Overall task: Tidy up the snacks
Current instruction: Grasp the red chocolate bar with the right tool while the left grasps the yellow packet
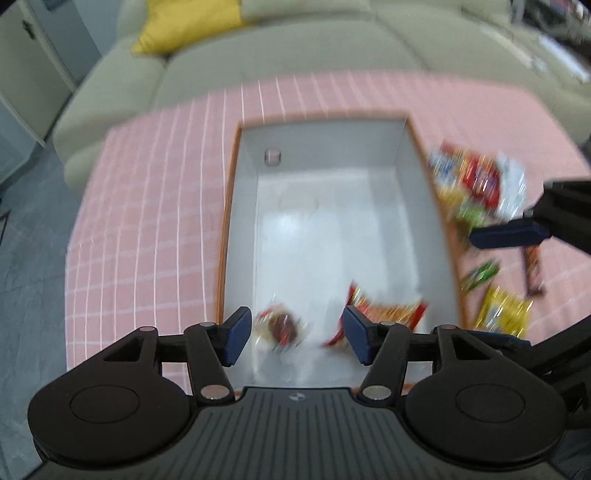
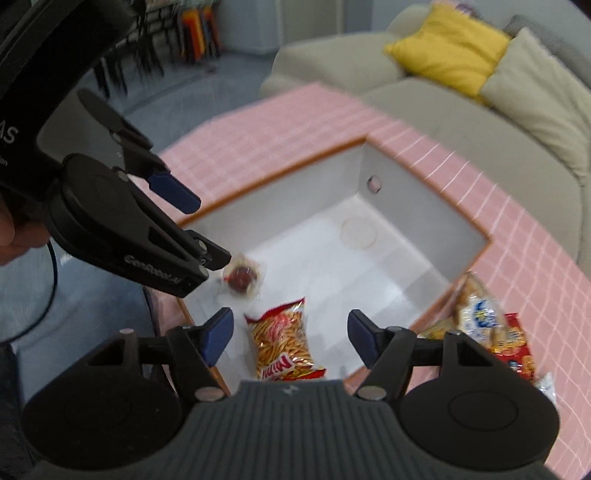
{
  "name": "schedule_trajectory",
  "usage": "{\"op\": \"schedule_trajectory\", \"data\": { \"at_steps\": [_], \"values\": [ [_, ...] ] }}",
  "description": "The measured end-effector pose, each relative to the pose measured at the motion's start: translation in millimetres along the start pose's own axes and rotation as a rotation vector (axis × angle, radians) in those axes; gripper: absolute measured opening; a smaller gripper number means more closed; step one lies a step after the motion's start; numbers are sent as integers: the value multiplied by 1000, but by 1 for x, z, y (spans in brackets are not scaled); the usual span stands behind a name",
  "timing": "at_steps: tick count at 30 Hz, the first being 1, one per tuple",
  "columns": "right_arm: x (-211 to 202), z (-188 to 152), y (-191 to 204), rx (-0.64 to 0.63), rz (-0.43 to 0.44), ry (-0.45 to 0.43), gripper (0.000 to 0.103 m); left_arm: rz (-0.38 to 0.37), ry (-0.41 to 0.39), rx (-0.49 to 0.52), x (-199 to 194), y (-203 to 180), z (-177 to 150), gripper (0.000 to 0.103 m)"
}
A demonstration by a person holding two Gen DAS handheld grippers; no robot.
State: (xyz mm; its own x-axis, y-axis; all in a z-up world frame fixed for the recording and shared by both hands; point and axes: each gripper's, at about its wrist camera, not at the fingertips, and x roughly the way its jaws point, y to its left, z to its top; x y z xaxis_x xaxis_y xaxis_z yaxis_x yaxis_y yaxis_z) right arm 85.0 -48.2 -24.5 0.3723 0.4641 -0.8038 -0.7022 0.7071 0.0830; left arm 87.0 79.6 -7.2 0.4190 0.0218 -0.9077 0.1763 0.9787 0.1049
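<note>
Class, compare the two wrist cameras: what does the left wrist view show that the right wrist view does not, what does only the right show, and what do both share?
Only the left wrist view shows the yellow packet, the green packet and the dark snack bar lying on the pink cloth right of the box.

Only the right wrist view shows the whole left hand-held gripper, open above the box, and the stacked stools.

Both show the white box, the red snack bag and the clear-wrapped round sweet inside it, the sofa and its yellow cushion.
</note>
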Motion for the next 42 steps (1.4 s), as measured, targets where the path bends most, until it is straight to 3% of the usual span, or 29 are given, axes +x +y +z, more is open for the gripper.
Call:
{"op": "schedule_trajectory", "data": {
  "at_steps": [3,7,15,21,28,34,42],
  "values": [
    [-25,-15,-13,58,-52,-81,66,-1,-120,-27,-28,-17,-3,73],
    [-51,-44,-33,158,-111,-156,66,-67,-247,-54,-53,-49,-10,76],
    [-89,-108,-59,300,-209,-238,71,-214,-334,-123,-51,-113,-29,77],
    [-89,-155,-81,389,-281,-232,73,-277,-292,-145,-15,-148,-50,77],
    [-77,-204,-103,489,-355,-190,73,-284,-207,-37,31,-186,-67,77],
    [-56,-214,-126,578,-347,-117,68,-310,-140,35,57,-206,-68,78],
    [-24,-211,-138,569,-357,-50,62,-274,-31,68,108,-221,-67,83]
  ]
}}
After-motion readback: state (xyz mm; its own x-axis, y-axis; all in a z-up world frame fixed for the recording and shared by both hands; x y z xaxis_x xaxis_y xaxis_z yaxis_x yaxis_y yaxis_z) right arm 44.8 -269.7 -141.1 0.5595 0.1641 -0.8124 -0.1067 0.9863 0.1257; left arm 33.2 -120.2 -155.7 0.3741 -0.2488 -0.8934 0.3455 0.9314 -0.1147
